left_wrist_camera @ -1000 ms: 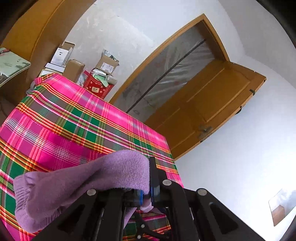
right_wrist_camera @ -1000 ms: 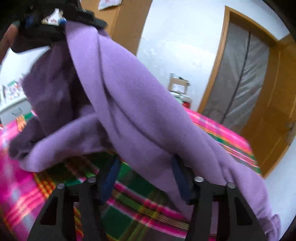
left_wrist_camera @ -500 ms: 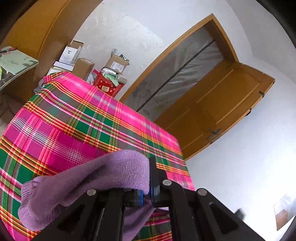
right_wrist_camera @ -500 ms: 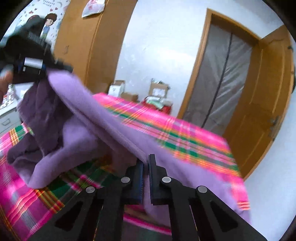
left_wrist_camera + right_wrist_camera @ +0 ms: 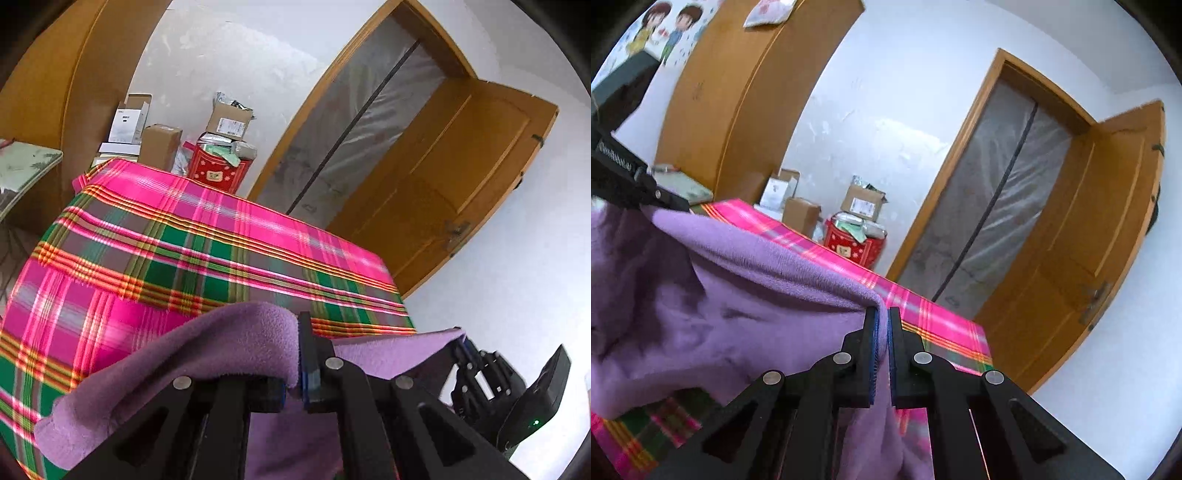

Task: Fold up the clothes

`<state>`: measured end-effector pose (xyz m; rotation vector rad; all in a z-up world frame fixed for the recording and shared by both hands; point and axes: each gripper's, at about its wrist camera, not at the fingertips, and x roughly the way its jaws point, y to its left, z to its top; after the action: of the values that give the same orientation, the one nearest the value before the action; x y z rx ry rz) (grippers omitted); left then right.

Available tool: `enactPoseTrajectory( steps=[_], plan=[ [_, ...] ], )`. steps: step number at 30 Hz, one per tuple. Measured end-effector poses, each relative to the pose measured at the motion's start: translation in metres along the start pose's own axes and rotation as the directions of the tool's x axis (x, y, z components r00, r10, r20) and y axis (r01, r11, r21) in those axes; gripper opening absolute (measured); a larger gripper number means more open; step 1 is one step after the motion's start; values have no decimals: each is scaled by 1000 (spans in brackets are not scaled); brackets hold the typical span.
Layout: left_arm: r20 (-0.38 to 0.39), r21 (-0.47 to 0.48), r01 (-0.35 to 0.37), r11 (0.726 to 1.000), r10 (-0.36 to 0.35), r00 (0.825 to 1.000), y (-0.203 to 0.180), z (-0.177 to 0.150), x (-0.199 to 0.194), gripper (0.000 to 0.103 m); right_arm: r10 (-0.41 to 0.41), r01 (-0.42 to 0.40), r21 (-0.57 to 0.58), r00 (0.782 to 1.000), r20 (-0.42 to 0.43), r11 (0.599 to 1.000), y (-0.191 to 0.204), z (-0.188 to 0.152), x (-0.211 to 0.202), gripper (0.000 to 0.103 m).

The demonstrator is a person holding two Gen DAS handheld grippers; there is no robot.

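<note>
Above the plaid-covered tabletop (image 5: 207,254), left gripper (image 5: 291,354) and right gripper (image 5: 882,350) each pinch the purple fleece garment (image 5: 738,295) in closed fingers; thin edge grips may slip, dropping it crumpled.

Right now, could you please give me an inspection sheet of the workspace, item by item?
Surface: plaid cloth in pink and green covers the bed or table; mostly bare.
Job's things: purple fleece garment lifted above the cloth and stretched between both grippers, its lower part sagging.
Clutter: cardboard boxes and a red box stacked on the floor by the far wall.
Grippers: left gripper shut on the garment; right gripper shut on another edge.
Cables: nothing seen.
Surroundings: open wooden door, doorway hung with a plastic sheet, wooden wardrobe, cartoon wall stickers.
</note>
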<state>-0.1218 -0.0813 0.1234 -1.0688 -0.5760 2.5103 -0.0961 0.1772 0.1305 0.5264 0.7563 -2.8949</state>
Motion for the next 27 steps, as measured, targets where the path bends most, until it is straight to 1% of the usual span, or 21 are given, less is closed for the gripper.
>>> enactPoseTrajectory(
  steps=[5, 8, 10, 16, 21, 24, 27],
  plan=[
    [-31, 63, -58, 996, 60, 998, 4, 21, 31, 7, -36, 33, -88, 999, -30, 996, 4, 4, 42, 5],
    [-63, 73, -62, 995, 67, 996, 8, 32, 49, 7, -50, 43, -115, 997, -55, 992, 3, 5, 66, 5],
    [-84, 97, -69, 993, 77, 994, 10, 41, 63, 7, -59, 48, -132, 995, -75, 990, 2, 6, 81, 5],
    [-113, 118, -108, 987, 122, 986, 16, 59, 96, 7, -87, 63, -174, 987, -132, 983, 2, 9, 124, 5],
    [-150, 87, -123, 989, 135, 979, 35, 68, 120, 7, -117, 75, -237, 979, -166, 969, 8, 10, 161, 5],
    [-168, 66, -121, 990, 131, 977, 44, 72, 134, 7, -131, 77, -266, 972, -194, 961, 13, 8, 180, 5],
    [-183, 74, -119, 990, 131, 974, 48, 72, 145, 7, -144, 77, -300, 967, -211, 951, 20, 4, 196, 5]
  ],
)
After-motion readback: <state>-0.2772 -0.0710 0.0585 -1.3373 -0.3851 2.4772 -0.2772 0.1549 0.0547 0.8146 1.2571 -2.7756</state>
